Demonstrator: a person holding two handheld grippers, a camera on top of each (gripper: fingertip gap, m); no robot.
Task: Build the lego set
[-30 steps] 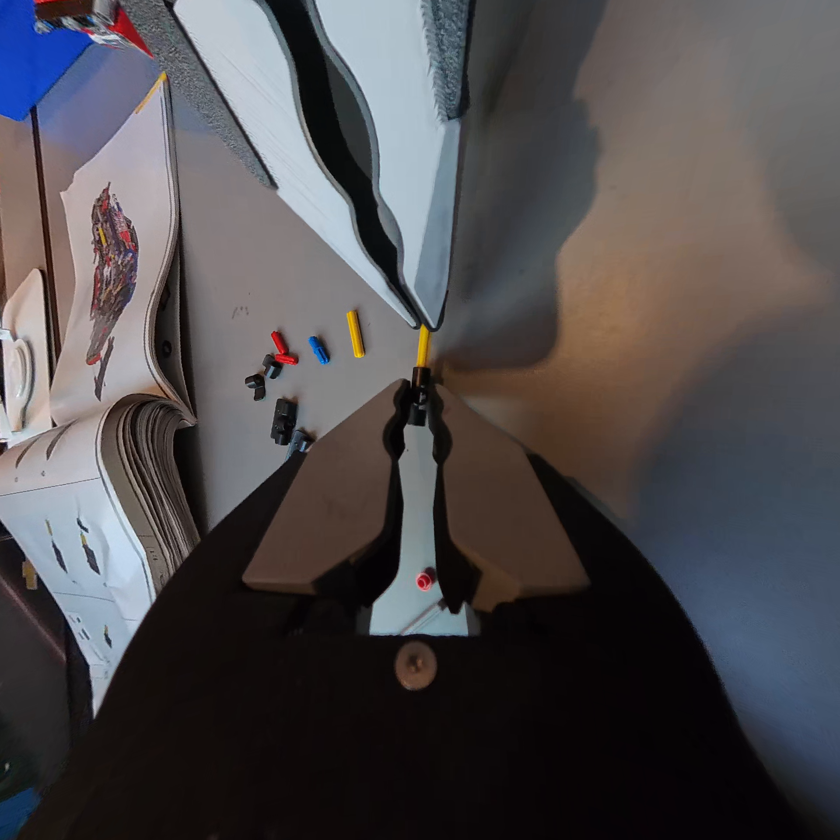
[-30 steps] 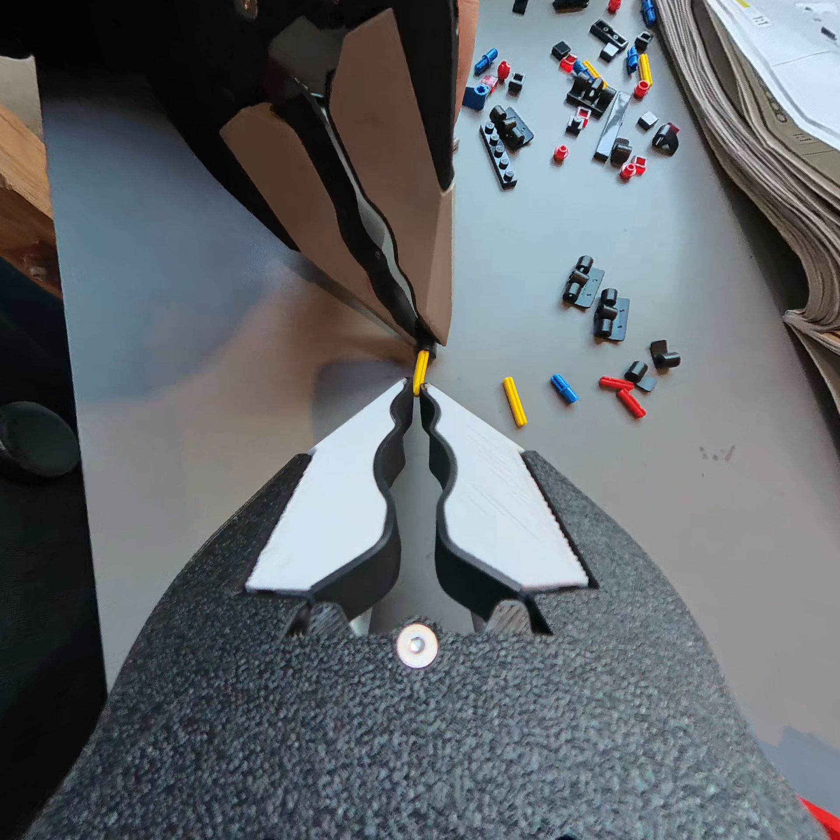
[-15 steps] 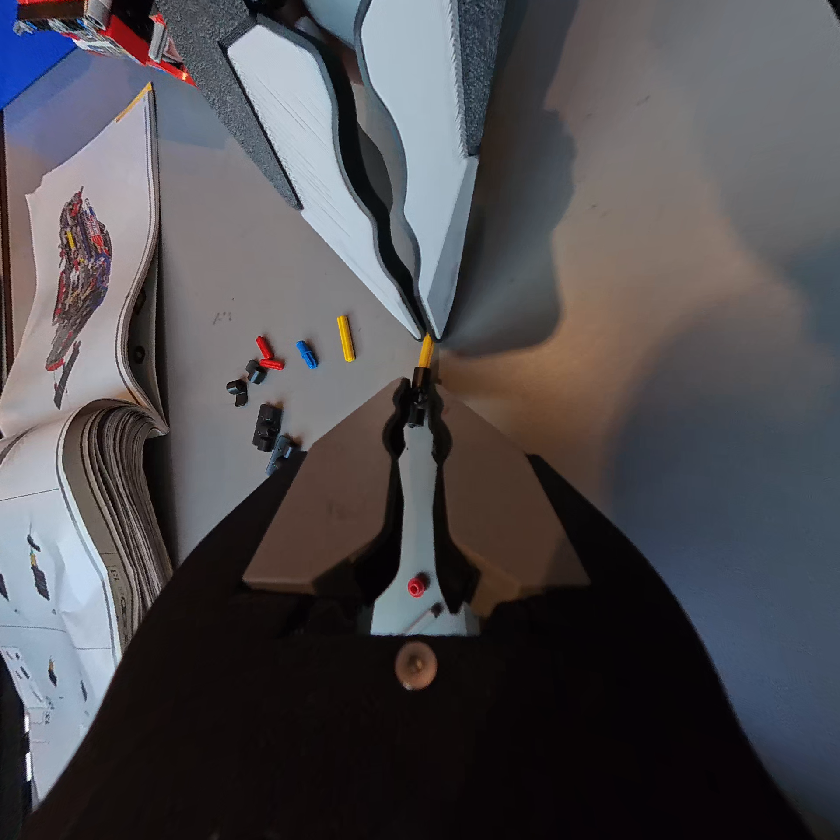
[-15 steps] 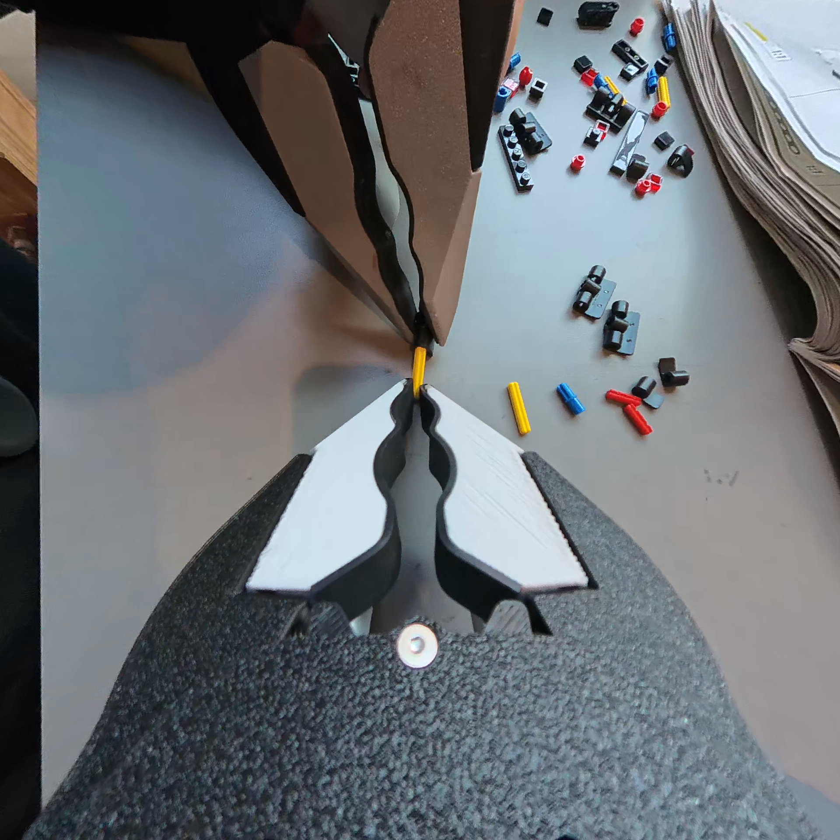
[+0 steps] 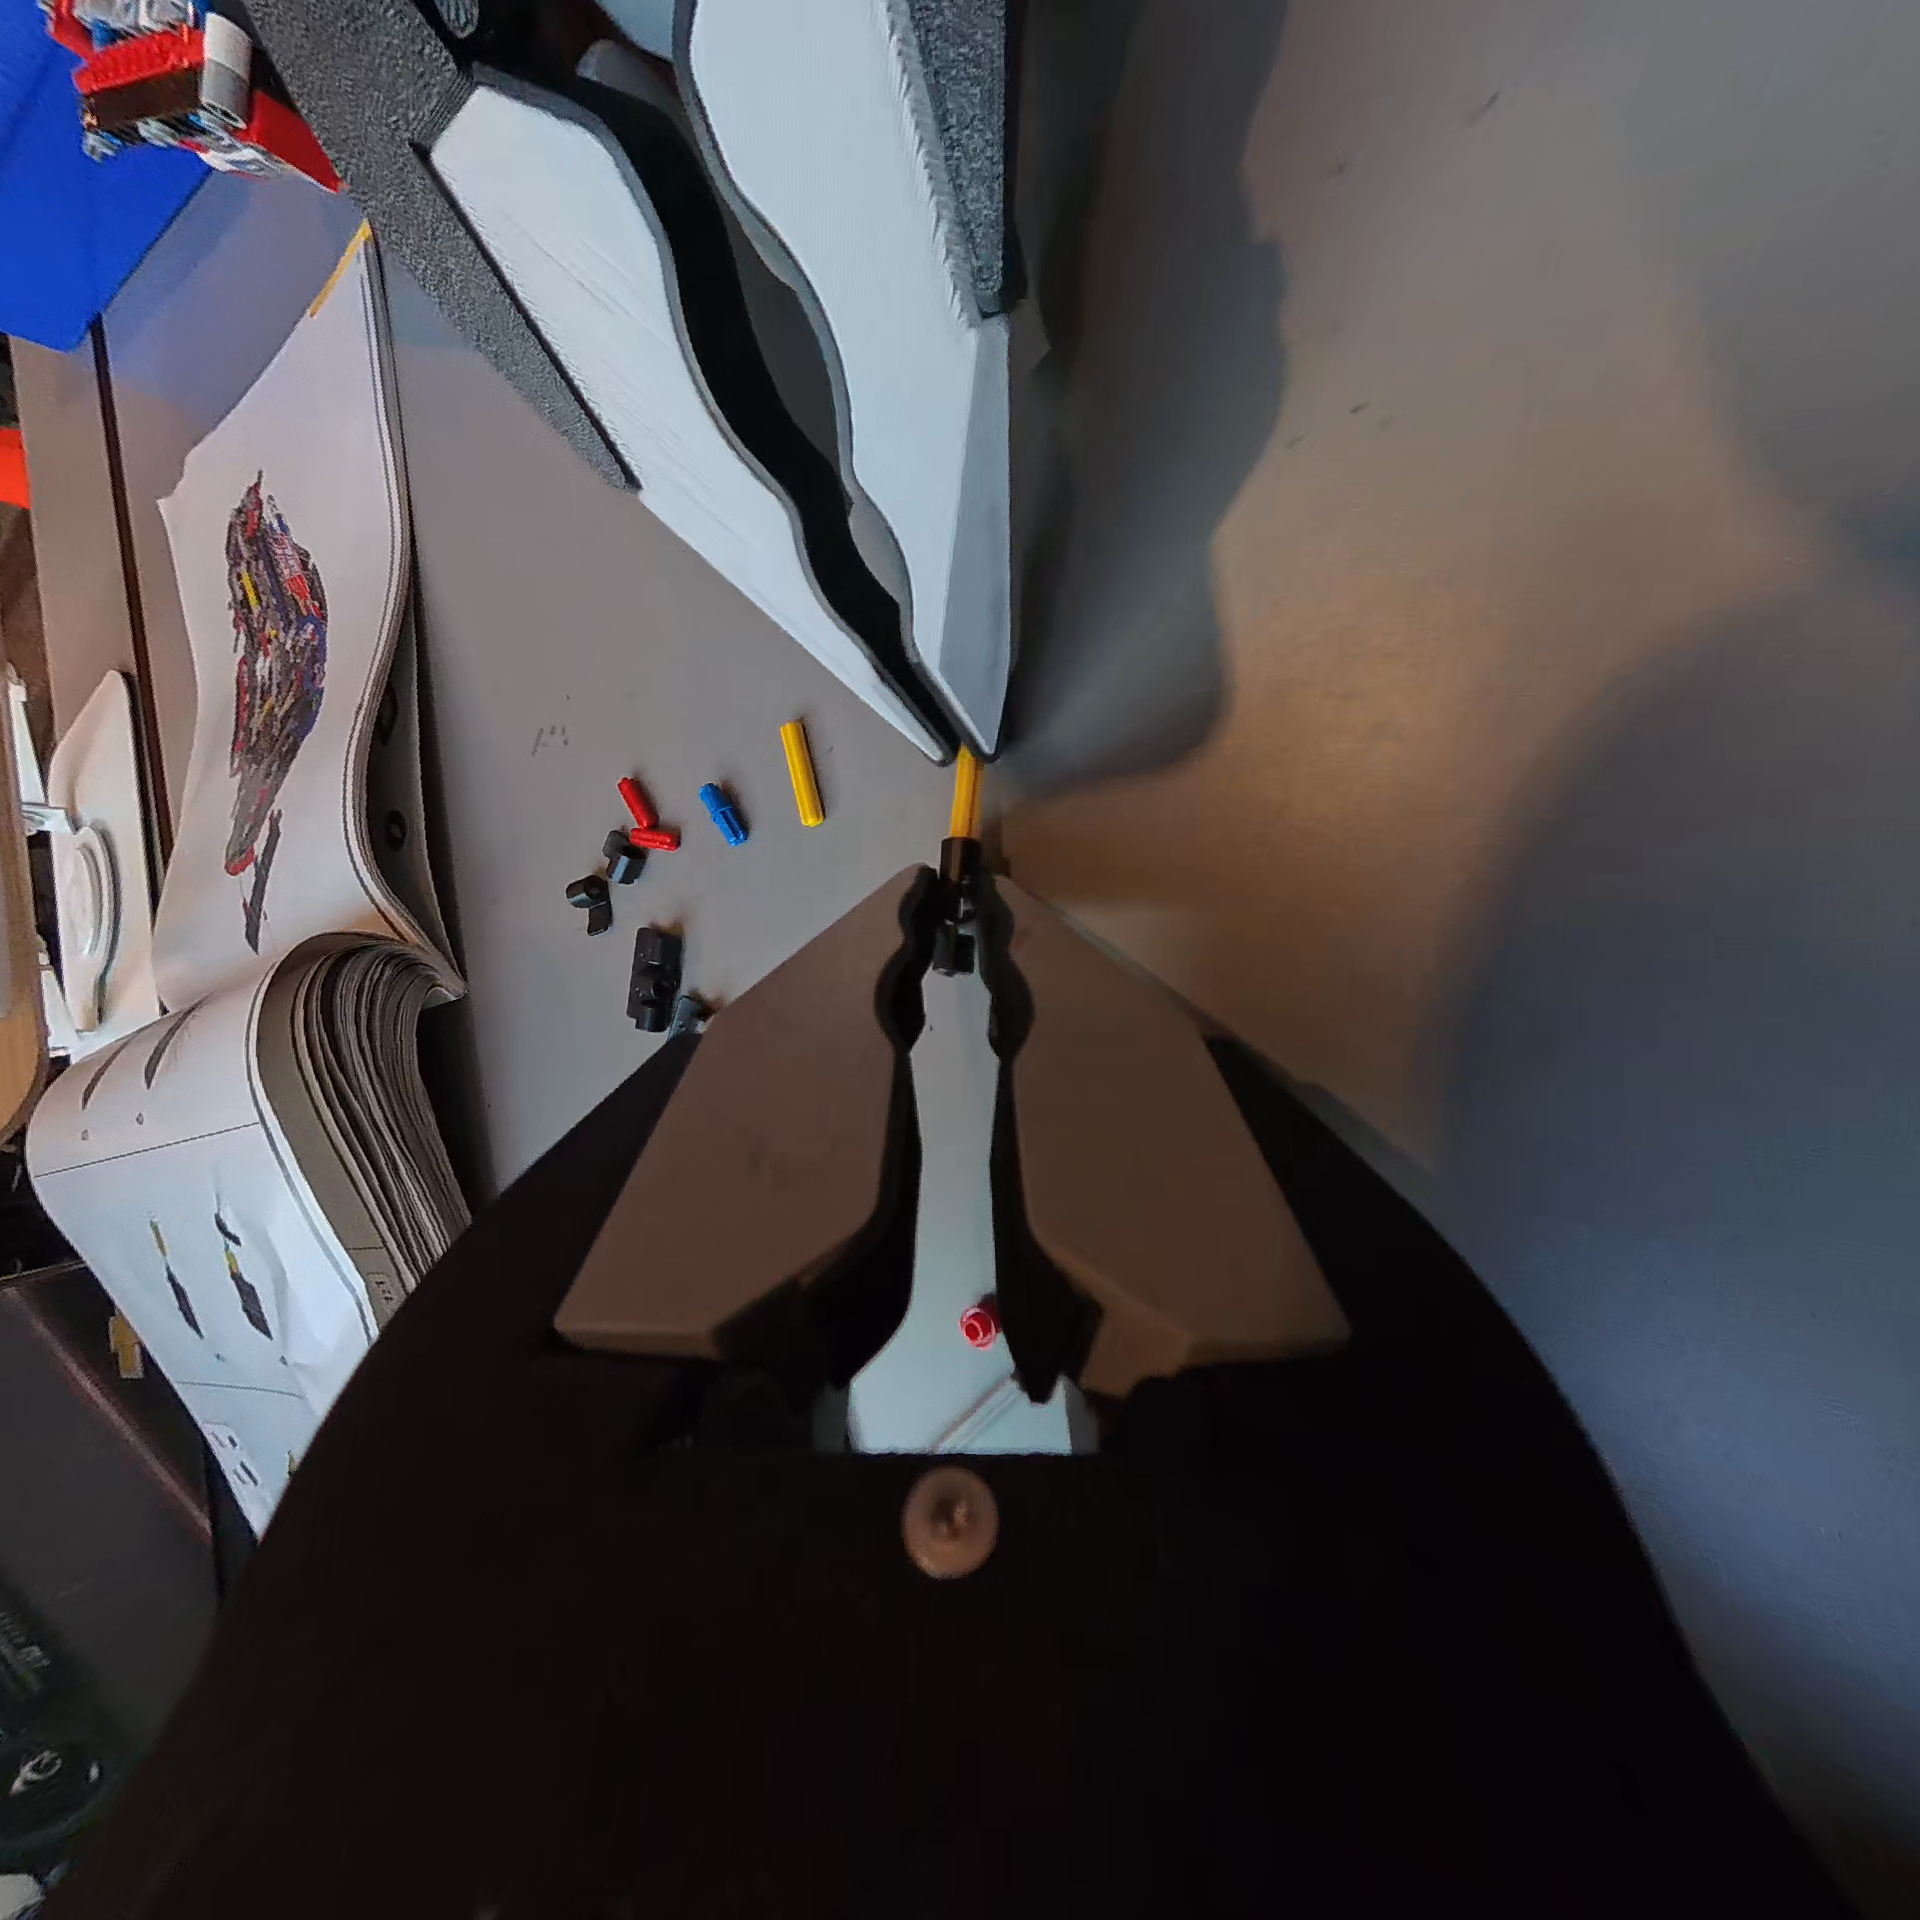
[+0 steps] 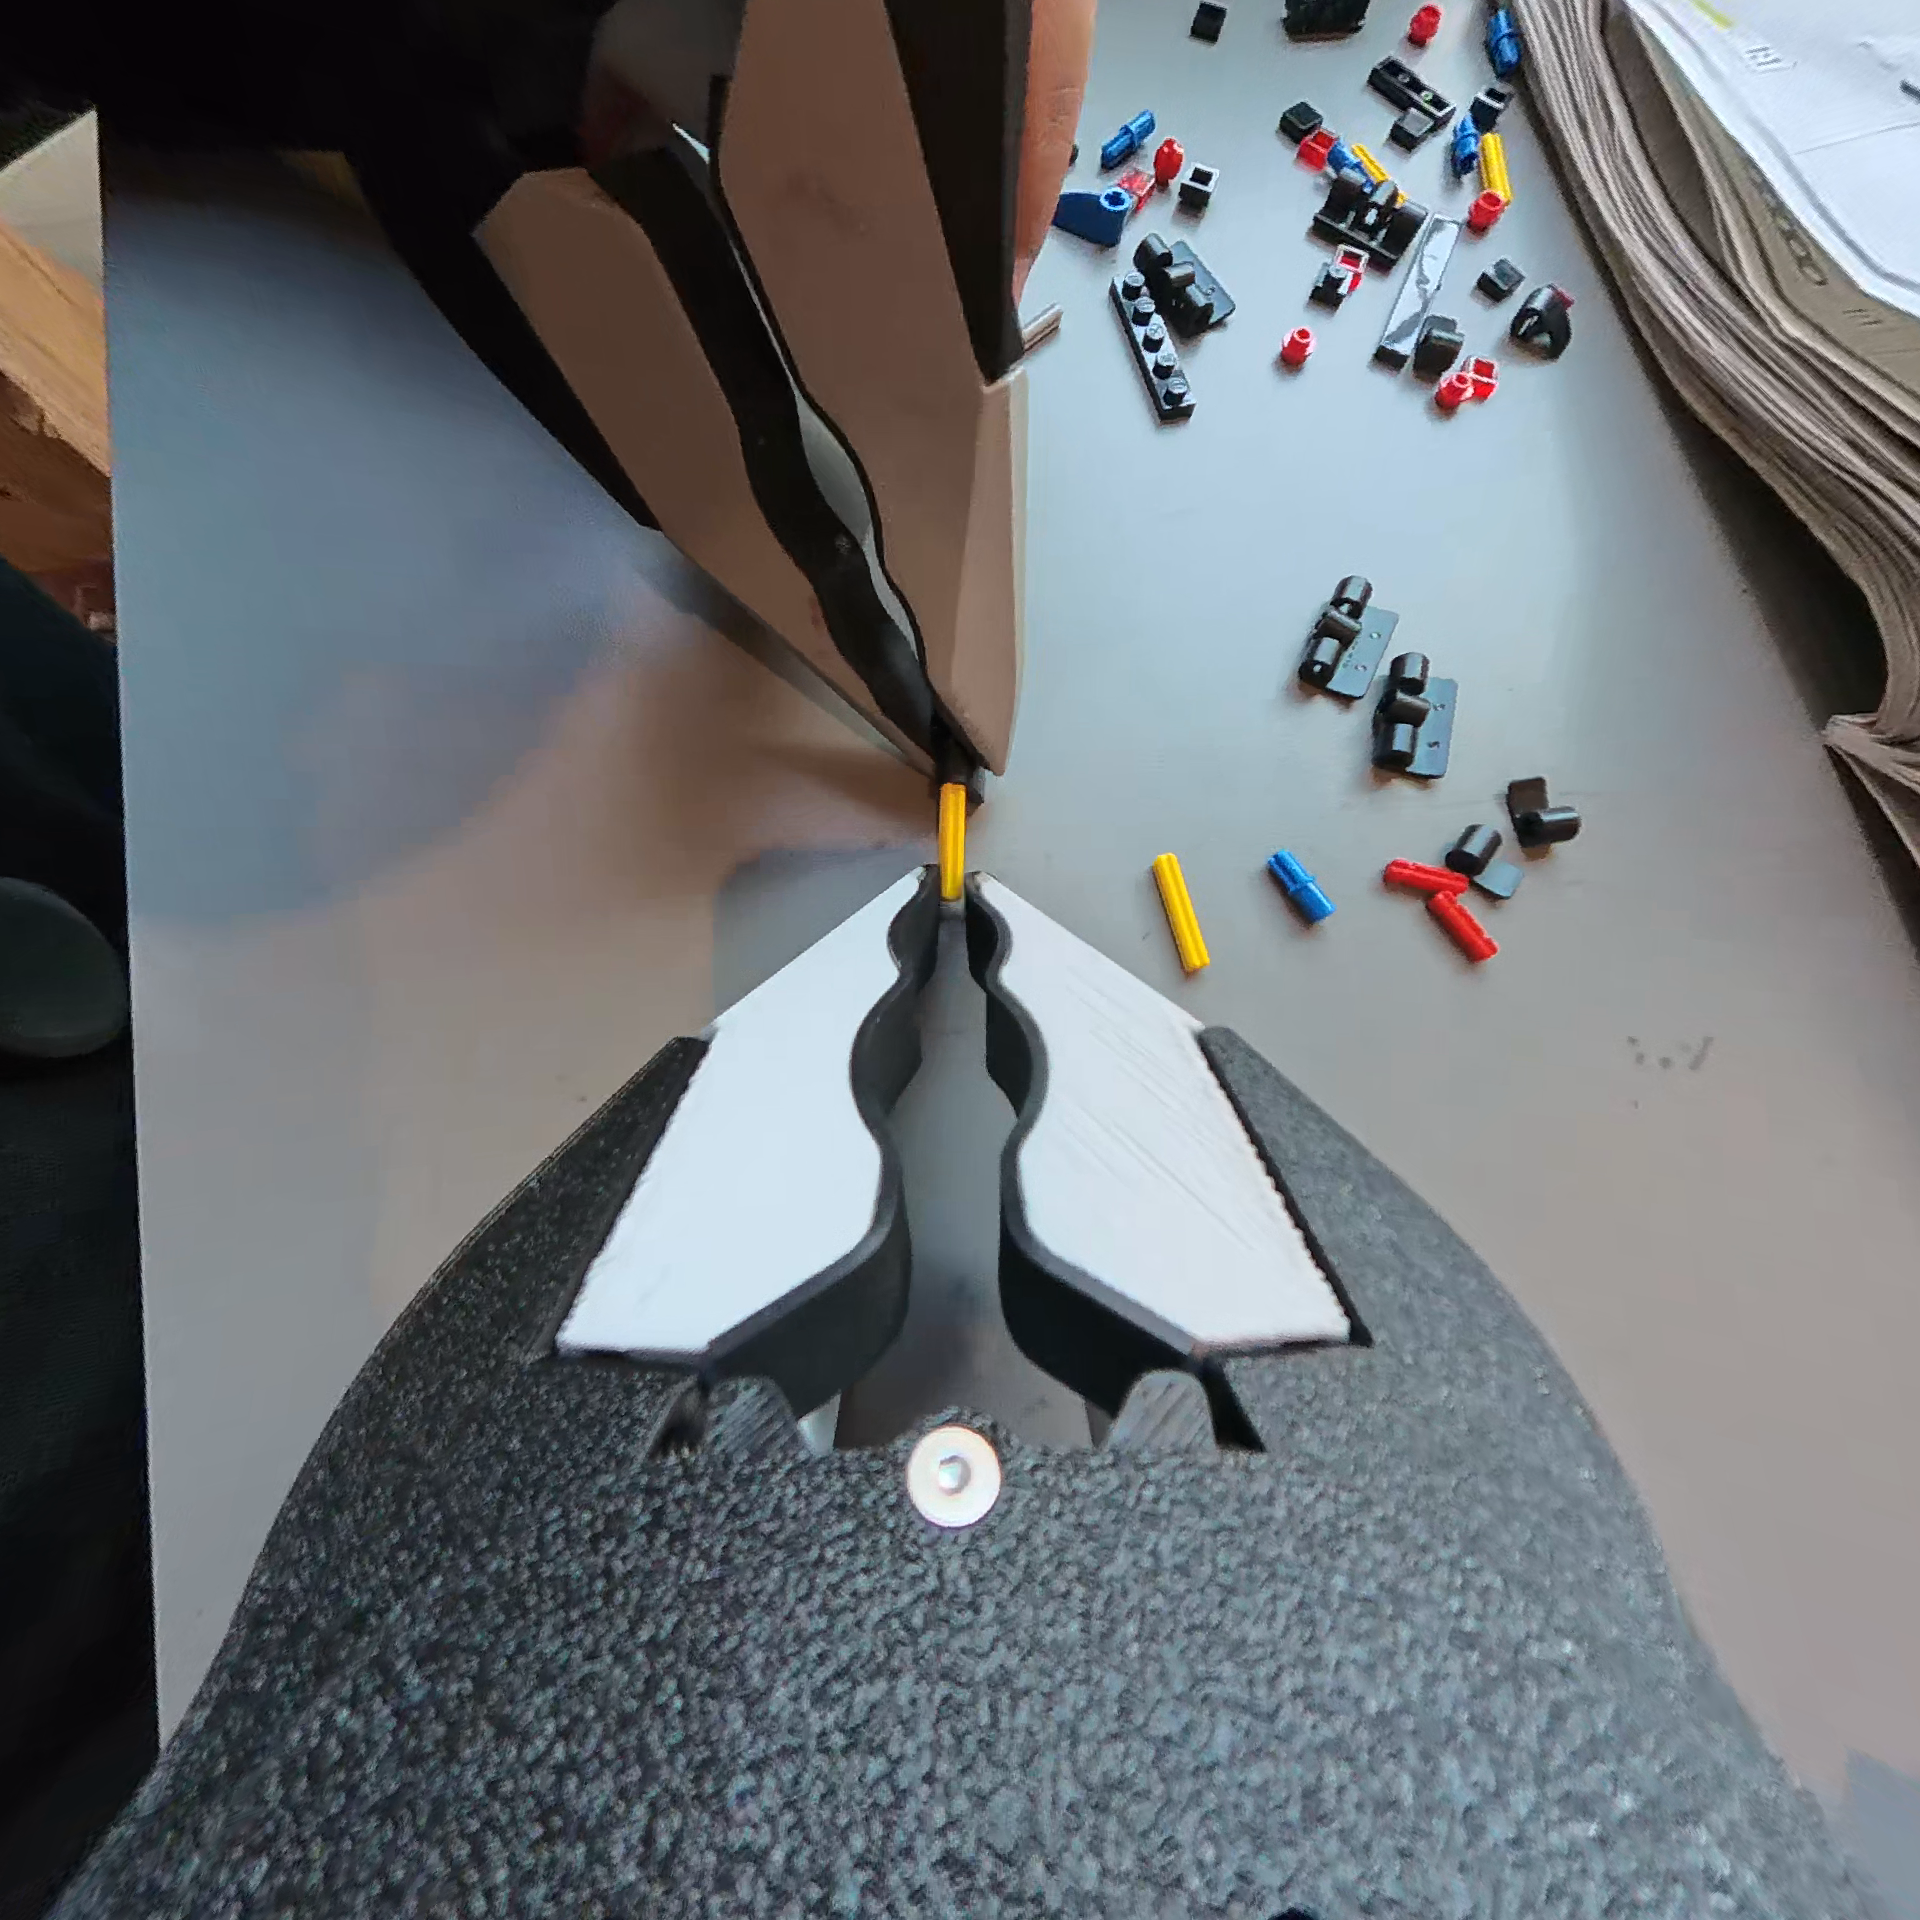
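My left gripper (image 5: 954, 914) has its brown jaws pinched on a small black connector (image 5: 954, 906), and my right gripper (image 6: 948, 885) has its white jaws pressed tight on the near end of a thin yellow axle (image 6: 951, 840). The two meet tip to tip just above the grey surface (image 6: 1351, 1195), the axle's far end seated in the black connector so that the two pieces make one short line between my jaws.

To the side, on the surface, lie a loose yellow axle (image 6: 1181, 912), a blue pin (image 6: 1300, 885), two red pins (image 6: 1444, 902) touching each other, and a few small black pieces (image 6: 1512, 831) beside them. Two black clip plates (image 6: 1382, 681) sit a little farther off, and a scattered pile of mixed bricks (image 6: 1351, 218) lies well beyond. The thick instruction booklet (image 5: 281, 831) lies open at the edge of the surface, near the loose pins. A small red stud (image 5: 977, 1327) shows through the gap behind my left jaws.
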